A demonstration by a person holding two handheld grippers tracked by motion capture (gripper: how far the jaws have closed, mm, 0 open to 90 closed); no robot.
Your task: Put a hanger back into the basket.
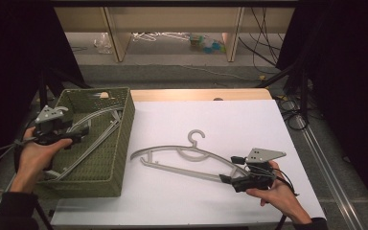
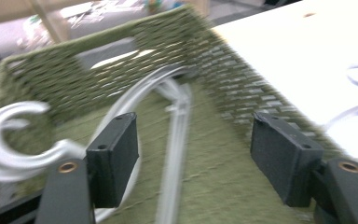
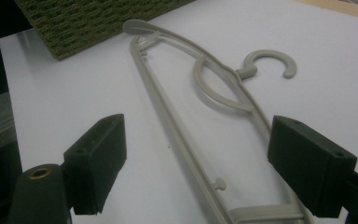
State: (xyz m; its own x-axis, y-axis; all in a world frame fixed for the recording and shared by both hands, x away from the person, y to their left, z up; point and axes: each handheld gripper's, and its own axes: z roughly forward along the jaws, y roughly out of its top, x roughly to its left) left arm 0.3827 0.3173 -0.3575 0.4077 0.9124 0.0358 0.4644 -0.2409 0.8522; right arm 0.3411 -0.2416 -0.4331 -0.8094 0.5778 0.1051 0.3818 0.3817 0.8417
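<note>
Jaws of left gripper (image 2: 193,161) open over hanger (image 2: 175,154) in basket (image 2: 51,88); right gripper (image 3: 198,161) jaws open astride 2nd hanger (image 3: 200,93).

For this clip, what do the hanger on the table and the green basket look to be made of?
The hanger on the table looks like moulded grey plastic, matte: one even colour, thin ribbed bars and a hook in the same grey. The green basket seems woven from olive fibre or paper cord, dull; its walls show a regular plaited weave with a cut-out handle. Which fibre it is cannot be told.
</note>
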